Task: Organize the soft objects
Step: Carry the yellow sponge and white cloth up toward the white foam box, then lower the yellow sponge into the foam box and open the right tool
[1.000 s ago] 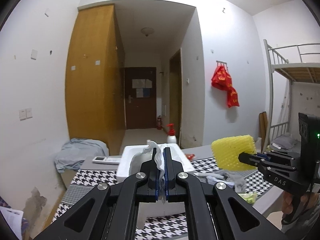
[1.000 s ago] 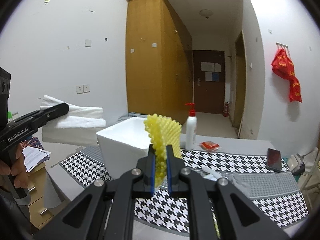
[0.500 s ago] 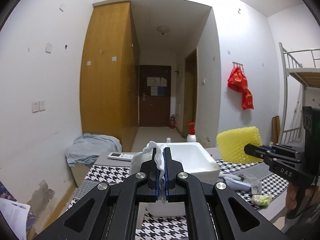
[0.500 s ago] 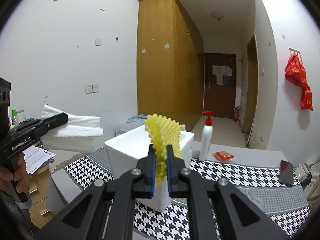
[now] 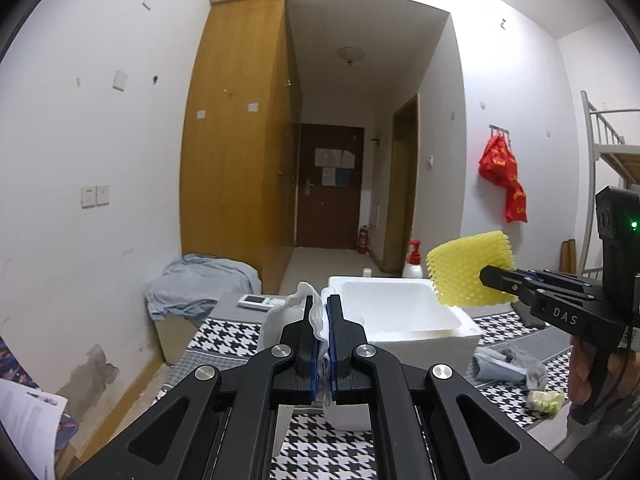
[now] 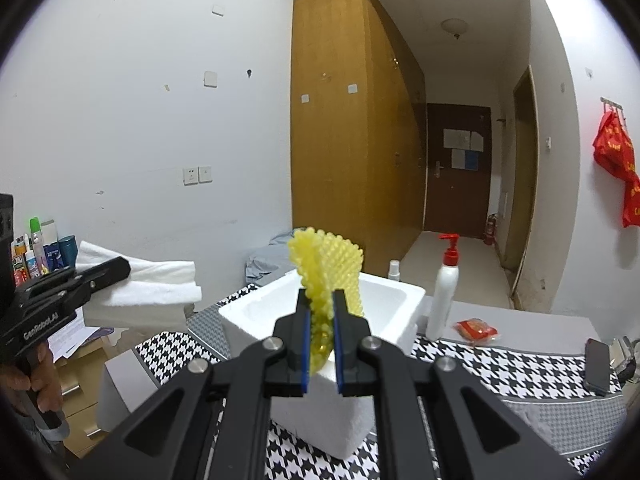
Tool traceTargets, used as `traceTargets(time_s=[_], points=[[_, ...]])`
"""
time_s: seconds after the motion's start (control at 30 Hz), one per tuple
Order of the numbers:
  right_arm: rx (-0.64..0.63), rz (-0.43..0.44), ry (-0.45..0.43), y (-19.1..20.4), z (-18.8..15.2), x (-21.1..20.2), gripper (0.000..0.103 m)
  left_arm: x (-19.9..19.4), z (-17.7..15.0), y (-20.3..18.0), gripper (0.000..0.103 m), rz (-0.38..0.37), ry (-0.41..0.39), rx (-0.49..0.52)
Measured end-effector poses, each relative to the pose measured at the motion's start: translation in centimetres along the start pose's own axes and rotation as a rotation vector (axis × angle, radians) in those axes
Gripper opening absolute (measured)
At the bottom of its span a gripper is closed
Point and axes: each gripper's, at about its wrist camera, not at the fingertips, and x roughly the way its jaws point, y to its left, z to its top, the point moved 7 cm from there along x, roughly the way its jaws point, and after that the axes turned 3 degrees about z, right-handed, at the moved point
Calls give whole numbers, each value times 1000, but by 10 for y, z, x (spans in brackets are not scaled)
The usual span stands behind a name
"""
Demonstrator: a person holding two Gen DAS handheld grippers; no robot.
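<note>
Both claws had drawn nearer the white foam box [image 6: 320, 320] on the bench [image 6: 500, 364]: left of it, the left claw [image 5: 323, 316] was clamped on folded white foam sheet [image 6: 152, 288]; at its right rim, the right claw [image 6: 320, 320] pinched yellow foam netting [image 5: 468, 268].

I count two claws: left claw [image 5: 324, 344], right claw [image 6: 320, 344]. One white foam box [image 6: 384, 300], one yellow foam net [image 6: 328, 268], one white foam sheet [image 6: 156, 284], one pump bottle [image 6: 444, 292], one phone [image 6: 597, 366], one red packet [image 6: 476, 329].
</note>
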Motion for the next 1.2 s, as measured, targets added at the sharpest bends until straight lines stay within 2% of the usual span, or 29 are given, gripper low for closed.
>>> traceTargets(time_s=[0.53,1.0,1.03,1.1,1.17,1.2], points=[[26,-3,79,-2,-3,50,12,25,-8,27,4,30,36,-21],[27,-28,138,1,-8,74,13,40,-18,31,4,4,68,-29],[28,-28,144,1,-9,76,14,41,-18,31,4,4,71,-29],[33,-24,151,1,-10,78,24,44,-19,32,4,4,76,-30],[37,-20,152,1,-10,80,46,45,-19,33,4,4,80,-33],[38,-21,149,1,-10,80,50,46,-19,34,4,6,81,-33]])
